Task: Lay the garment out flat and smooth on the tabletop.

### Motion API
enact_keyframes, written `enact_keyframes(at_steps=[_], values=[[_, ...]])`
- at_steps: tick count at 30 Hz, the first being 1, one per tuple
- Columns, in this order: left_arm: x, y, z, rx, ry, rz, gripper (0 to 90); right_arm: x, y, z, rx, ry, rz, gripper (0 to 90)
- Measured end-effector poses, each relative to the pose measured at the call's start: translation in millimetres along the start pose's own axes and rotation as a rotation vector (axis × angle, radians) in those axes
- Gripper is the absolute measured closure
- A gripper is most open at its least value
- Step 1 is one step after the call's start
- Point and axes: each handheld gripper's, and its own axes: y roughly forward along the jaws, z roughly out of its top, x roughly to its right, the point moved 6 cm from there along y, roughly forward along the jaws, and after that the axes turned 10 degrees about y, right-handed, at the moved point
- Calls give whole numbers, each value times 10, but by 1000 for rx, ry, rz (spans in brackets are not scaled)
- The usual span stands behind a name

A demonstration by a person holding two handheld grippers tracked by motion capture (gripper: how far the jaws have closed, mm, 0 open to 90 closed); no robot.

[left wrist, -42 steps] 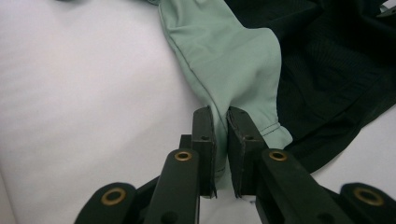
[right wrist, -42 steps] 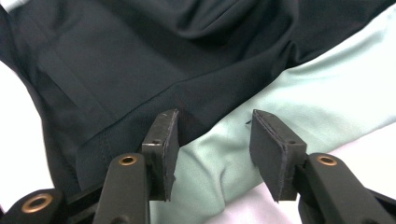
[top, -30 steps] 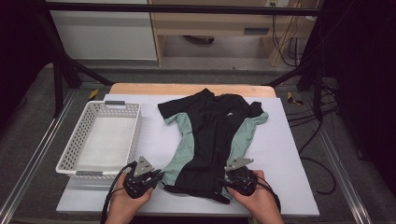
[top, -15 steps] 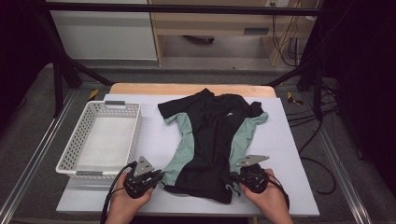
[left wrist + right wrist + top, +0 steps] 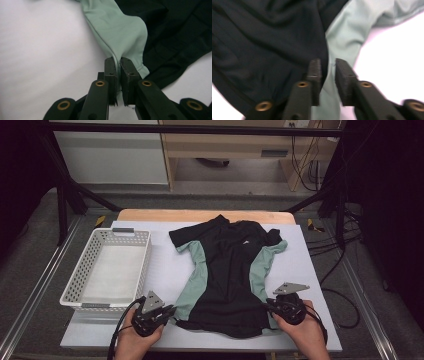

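We see the shirt flat mid-frame on the tabletop, collar toward the top, hem toward us. Left gripper fingers pinch its green hem; right gripper fingers, just opening, straddle fabric.

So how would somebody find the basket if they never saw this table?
Look at the white table, then at its left side, beside the black and mint-green shirt. The white plastic basket sits there, with walls full of small holes and nothing inside.
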Motion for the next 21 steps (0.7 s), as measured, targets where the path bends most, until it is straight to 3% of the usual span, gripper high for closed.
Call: enact_keyframes(at_steps=[3,8,12,16,21], values=[[-68,-38,-30,4,-26,17,839,62,-70,30,51,65,3,667],[-127,-41,-61,-13,-33,33,838,237,20,-95,-11,114,-70,644],[-149,-50,-70,-13,-40,38,838,242,85,-144,-47,135,-73,624],[-186,-95,-71,2,-42,66,839,203,90,-165,-52,136,-68,620],[-212,-154,-130,-8,-47,64,862,122,102,-246,-83,121,-54,623]])
